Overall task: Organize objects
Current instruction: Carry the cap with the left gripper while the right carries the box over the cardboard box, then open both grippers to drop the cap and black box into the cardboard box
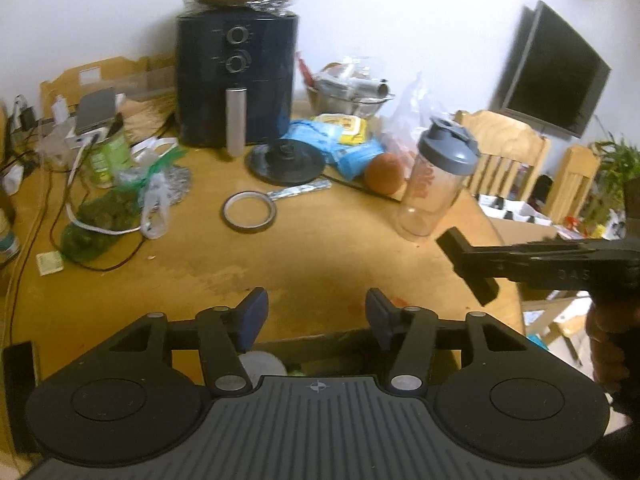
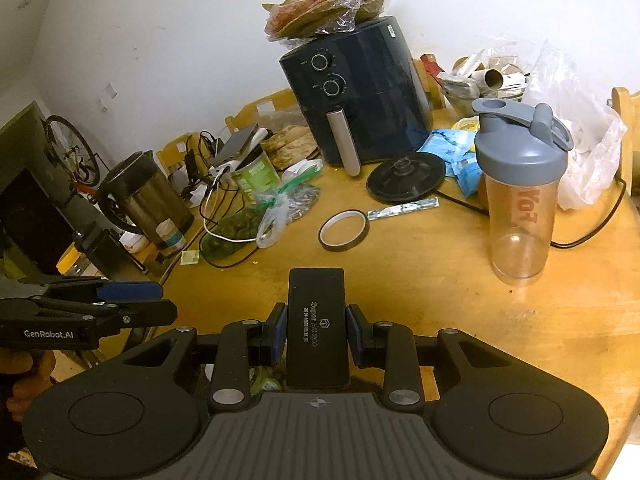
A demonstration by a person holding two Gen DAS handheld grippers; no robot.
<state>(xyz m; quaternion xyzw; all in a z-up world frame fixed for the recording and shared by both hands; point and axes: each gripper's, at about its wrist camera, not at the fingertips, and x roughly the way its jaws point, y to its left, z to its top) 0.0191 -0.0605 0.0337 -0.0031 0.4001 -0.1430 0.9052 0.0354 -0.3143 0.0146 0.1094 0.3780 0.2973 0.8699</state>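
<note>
The black box [image 2: 317, 326], a flat case printed "Super NC 200", is sitting clamped between the fingers [image 2: 277, 334] of the right gripper [image 2: 316, 334], its long side pointing forward, lifted above the near edge of the tabletop [image 2: 440, 300]. The blue pads are pressing its two long sides, which probably keeps it from twisting while it is being carried. Where it is meant to go is not shown; below the gripper something like a carton with pale and green items is peeking out, too hidden to identify.

The left gripper [image 1: 316, 316] is hovering over the same near edge with its fingers spread apart and nothing between them, likely waiting for the next thing to pick.

Further out, a roll of tape [image 1: 249, 212] is lying flat mid-table beside a foil strip [image 1: 300, 191]. A shaker bottle [image 2: 520, 192] is standing upright to the right, near the kettle base [image 2: 406, 177] whose cord is trailing past it. The air fryer [image 2: 360, 92] is standing at the back with wrapped flatbreads [image 2: 328, 0] stacked on top, seemingly for lack of space. A kettle [image 2: 140, 196] is standing at the left edge.
</note>
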